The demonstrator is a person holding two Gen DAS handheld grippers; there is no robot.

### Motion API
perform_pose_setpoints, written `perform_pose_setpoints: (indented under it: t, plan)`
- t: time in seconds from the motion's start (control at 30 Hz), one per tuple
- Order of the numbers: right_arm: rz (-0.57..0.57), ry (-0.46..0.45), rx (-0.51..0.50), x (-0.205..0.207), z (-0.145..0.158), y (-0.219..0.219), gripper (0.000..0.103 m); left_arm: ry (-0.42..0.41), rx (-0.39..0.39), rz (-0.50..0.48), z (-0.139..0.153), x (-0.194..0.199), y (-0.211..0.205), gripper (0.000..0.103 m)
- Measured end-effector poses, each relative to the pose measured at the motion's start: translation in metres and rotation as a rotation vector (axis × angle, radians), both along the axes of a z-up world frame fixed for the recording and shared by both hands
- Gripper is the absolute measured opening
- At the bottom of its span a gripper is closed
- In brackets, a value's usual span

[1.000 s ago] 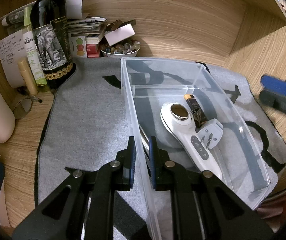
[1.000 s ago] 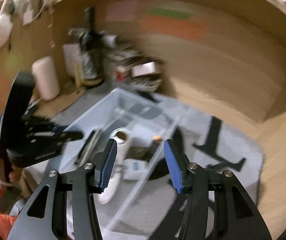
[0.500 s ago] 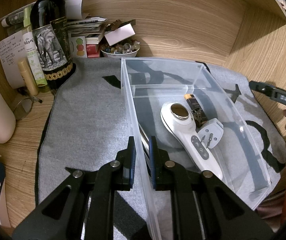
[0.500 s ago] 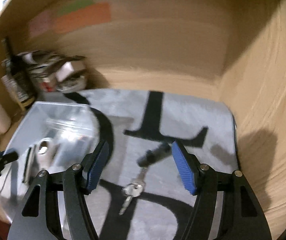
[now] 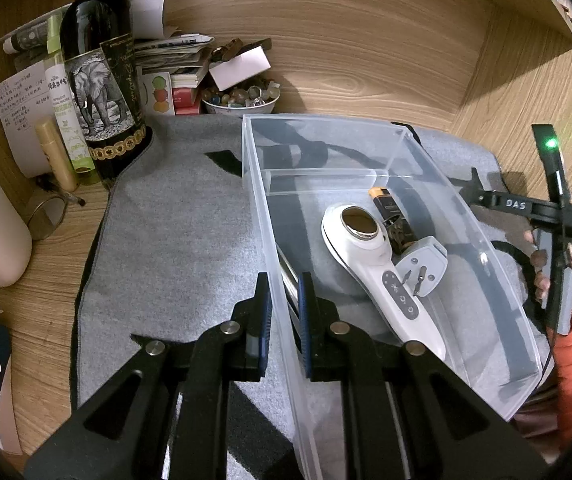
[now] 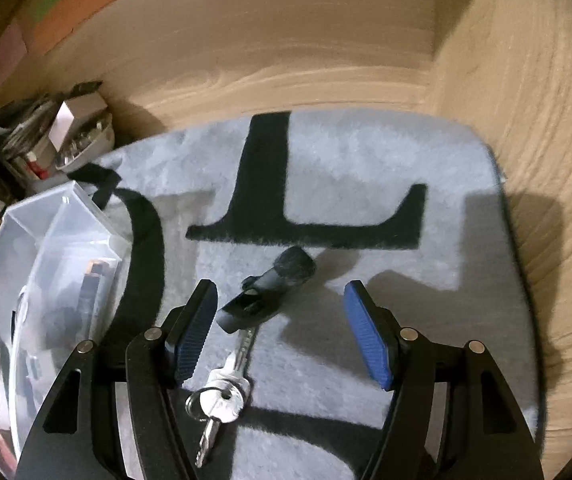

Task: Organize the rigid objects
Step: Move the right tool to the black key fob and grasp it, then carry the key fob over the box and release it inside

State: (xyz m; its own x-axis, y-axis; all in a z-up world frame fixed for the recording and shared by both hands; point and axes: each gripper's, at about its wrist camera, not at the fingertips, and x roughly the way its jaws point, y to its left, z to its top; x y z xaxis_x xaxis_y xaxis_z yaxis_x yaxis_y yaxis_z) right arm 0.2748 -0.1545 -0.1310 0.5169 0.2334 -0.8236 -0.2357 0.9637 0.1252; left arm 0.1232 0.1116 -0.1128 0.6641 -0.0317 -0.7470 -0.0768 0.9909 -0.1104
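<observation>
A light wooden tabletop [image 5: 385,80] carries a grey fleecy mat with black lettering [image 5: 174,240]; on the mat rests a clear plastic bin with an inner divider [image 5: 465,216]; just right of the bin on the mat lies a black cylinder lock with a bunch of silver keys [image 6: 246,312]; left of the bin, at the mat's far corner, stands a dark glass bottle with an elephant label [image 5: 102,92]; behind the bin, on bare wood, sits a white bowl of small stones [image 5: 242,98] beside a stack of papers and booklets [image 5: 174,60].

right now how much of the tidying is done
Done: a white handheld device, battery and plug adapter lie in the clear bin. In hand: the left gripper pinches the bin's wall. Left: the lock cylinder with keys lies on the mat between the open right gripper fingers.
</observation>
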Motion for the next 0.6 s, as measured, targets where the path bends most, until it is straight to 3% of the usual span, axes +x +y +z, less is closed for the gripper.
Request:
perform_pose_setpoints:
  t: [0.07, 0.2, 0.33, 0.6]
  plan:
    - [0.007, -0.002, -0.007, 0.002, -0.004, 0.002, 0.056, 0.0, -0.001, -0.001, 0.0, 0.0, 0.001, 0.012]
    - [0.044, -0.01, -0.008, -0.001, -0.005, 0.007, 0.031, 0.0, 0.0, 0.0, 0.0, 0.0, 0.001, 0.012]
    - [0.06, -0.055, -0.044, -0.007, 0.001, 0.012, 0.025, 0.0, -0.002, -0.001, 0.0, 0.0, 0.001, 0.012]
    - [0.088, -0.125, -0.037, -0.021, 0.024, 0.017, 0.024, 0.0, -0.002, -0.001, 0.0, 0.0, 0.001, 0.012]
